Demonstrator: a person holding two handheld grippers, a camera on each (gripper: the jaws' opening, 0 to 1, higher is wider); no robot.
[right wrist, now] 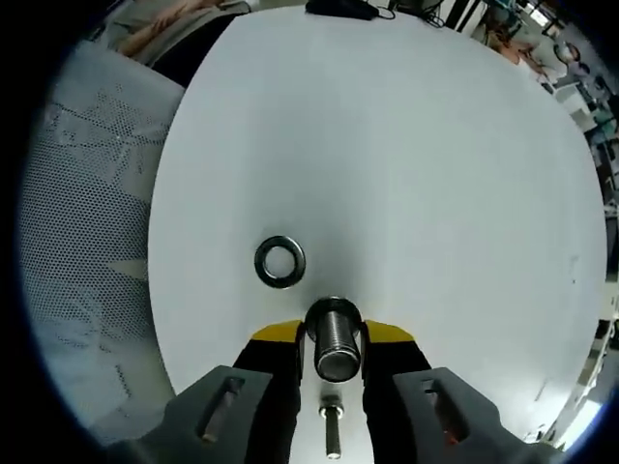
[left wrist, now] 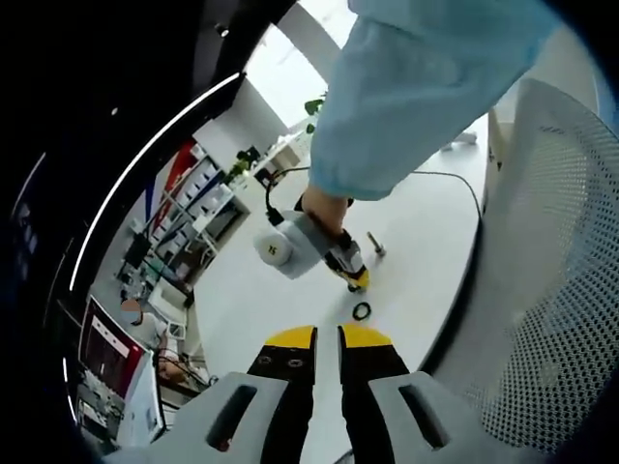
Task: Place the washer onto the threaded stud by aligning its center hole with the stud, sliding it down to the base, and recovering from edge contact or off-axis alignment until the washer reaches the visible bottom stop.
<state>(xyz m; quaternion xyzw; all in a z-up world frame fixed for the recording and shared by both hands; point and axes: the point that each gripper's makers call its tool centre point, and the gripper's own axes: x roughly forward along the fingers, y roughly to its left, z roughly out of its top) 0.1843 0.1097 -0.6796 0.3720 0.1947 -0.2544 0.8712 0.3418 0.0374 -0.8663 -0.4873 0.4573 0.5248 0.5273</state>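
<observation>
The washer point(right wrist: 280, 261) lies flat on the white bench point(right wrist: 406, 164), just beyond and to one side of the threaded stud point(right wrist: 334, 350), untouched and not yet on it. The right claw point(right wrist: 334, 338) is clamped on the stud, probably to hold its threaded end up and steady so the hole can be lined up over it. The left claw point(left wrist: 327, 336) hovers back from the washer, jaws nearly together and empty, likely poised to pick it up.

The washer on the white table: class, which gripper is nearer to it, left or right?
Right. The right gripper, shut on the threaded stud, sits right beside the washer. The left gripper is shut and hangs farther back from the washer, which lies flat on the table.
</observation>
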